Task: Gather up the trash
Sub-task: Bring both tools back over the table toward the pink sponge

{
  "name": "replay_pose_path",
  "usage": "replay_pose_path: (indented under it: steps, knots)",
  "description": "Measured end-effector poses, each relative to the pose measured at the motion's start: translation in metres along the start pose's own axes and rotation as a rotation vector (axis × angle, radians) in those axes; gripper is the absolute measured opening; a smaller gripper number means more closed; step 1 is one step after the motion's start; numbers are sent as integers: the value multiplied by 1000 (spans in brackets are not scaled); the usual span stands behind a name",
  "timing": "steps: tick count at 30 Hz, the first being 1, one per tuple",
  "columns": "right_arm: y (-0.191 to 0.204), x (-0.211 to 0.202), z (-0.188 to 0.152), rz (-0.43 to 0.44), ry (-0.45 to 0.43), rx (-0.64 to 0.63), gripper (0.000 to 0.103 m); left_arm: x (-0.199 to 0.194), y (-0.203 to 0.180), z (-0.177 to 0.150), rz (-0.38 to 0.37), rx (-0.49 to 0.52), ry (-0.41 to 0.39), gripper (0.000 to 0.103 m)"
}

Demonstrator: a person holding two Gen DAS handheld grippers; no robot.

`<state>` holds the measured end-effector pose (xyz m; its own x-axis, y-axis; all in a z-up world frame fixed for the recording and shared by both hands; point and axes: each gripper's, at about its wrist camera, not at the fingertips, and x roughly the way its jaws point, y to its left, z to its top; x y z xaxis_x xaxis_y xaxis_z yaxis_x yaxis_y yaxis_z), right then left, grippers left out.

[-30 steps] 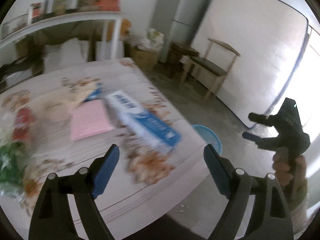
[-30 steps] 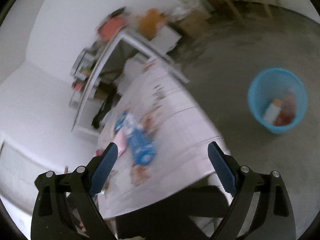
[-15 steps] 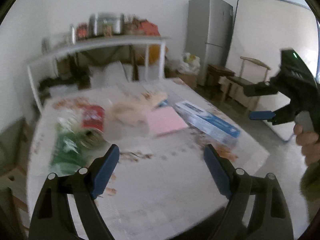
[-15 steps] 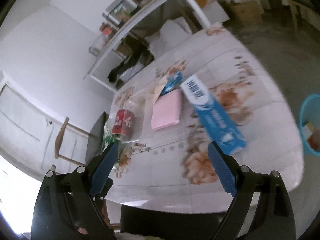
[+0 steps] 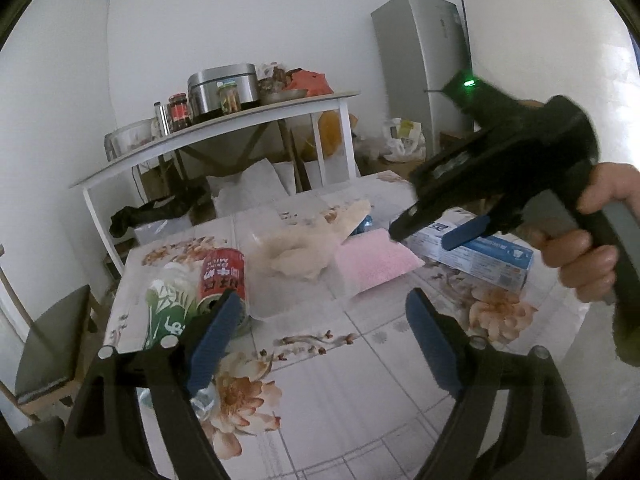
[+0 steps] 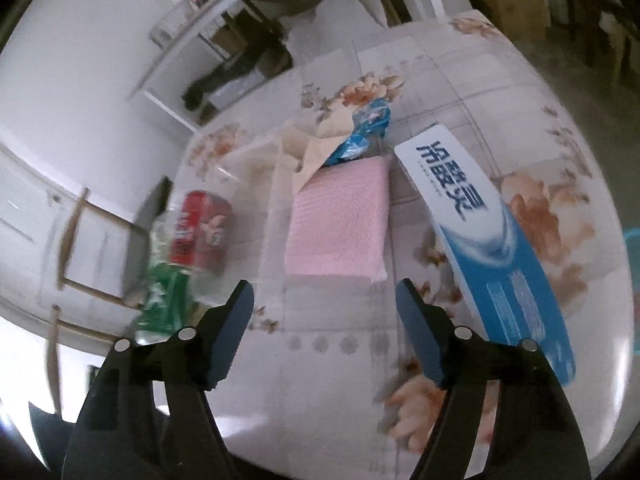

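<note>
Littering the flowered counter (image 6: 460, 80), a red can (image 6: 200, 228), pink pad (image 6: 340, 224), crumpled wrappers (image 6: 344, 136) and a blue-white carton (image 6: 488, 232) all await collection; the right claw (image 6: 324, 336) and left claw (image 5: 320, 340) hover above them, both spread and empty.

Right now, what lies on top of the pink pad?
A corner of crumpled beige paper overlaps the far edge of the pink pad. Whatever lies under the paper is hidden.

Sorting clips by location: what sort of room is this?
Probably a home kitchen or dining room: a fridge, a rice cooker on a shelf, and a floral-clothed table.
</note>
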<state>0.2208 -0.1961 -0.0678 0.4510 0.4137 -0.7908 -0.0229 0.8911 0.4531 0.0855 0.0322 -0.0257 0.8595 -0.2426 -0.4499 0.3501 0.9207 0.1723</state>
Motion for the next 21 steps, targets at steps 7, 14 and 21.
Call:
replay_pose_path:
  steps: [7,14,21]
  knots:
    - [22,33,17,-131,54,-124,69,23,-3,0,18,51,30,68]
    - [28,54,24,-231,84,-189,70,66,-6,5,-35,105,126,55]
    - [26,65,26,-209,111,-188,73,95,-14,0,-52,133,208,32]
